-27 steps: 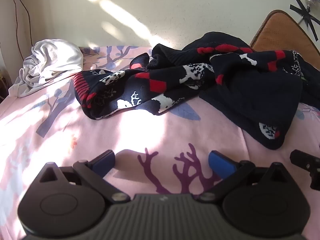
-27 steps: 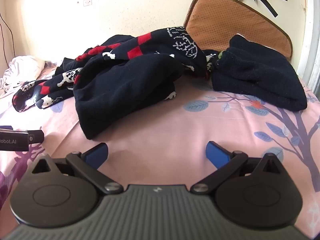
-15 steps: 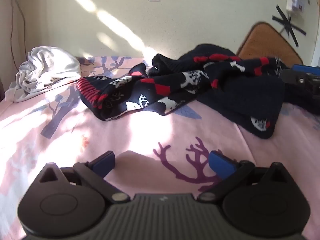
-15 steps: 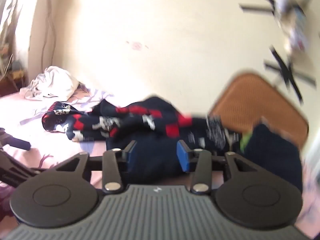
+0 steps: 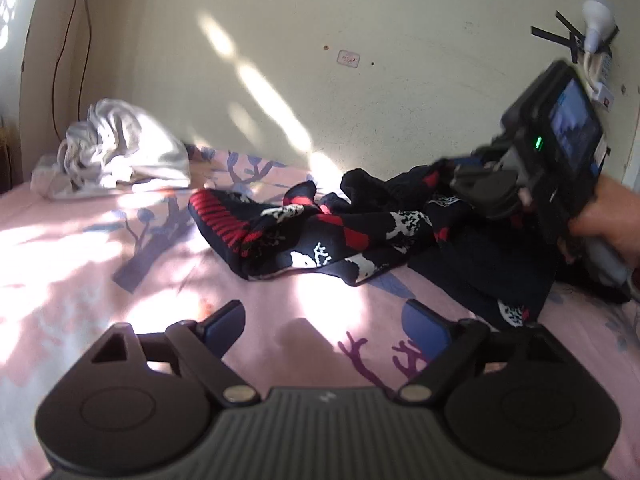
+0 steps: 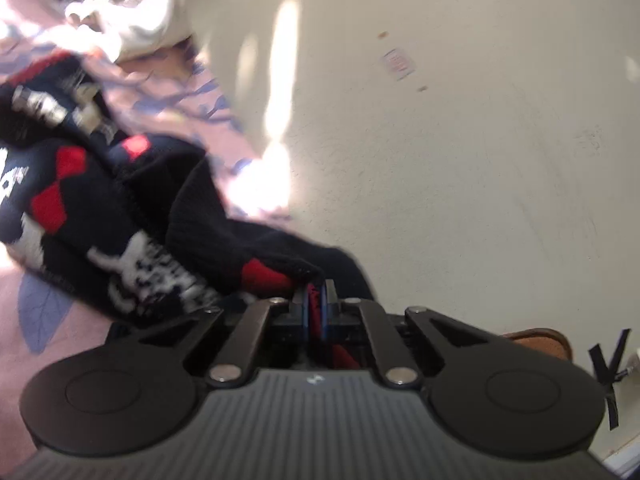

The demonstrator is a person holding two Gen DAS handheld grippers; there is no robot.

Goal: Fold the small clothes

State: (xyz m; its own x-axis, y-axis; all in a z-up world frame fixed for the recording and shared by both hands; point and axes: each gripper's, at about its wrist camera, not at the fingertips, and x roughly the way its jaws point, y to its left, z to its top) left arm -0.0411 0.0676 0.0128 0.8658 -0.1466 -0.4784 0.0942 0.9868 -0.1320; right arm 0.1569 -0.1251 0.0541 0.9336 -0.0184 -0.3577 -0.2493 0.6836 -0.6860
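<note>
A home bedroom: floral pink bedsheet [image 5: 100, 264], strewn clothes, bare cream wall [image 5: 320, 20].

Black knit sweater [image 5: 360, 236], red-white pattern; crumpled on bed; edge lifted.

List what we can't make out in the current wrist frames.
- Right gripper jaws, left wrist view: hidden behind its own body and the person's hand.
- Patterned knit garment, right wrist view: motion blur smears it, and the left edge cuts it off; its type is unclear.
- Plain dark garment, left wrist view: partly hidden by the right gripper.
- Wall plate, left wrist view: too small to read.
</note>
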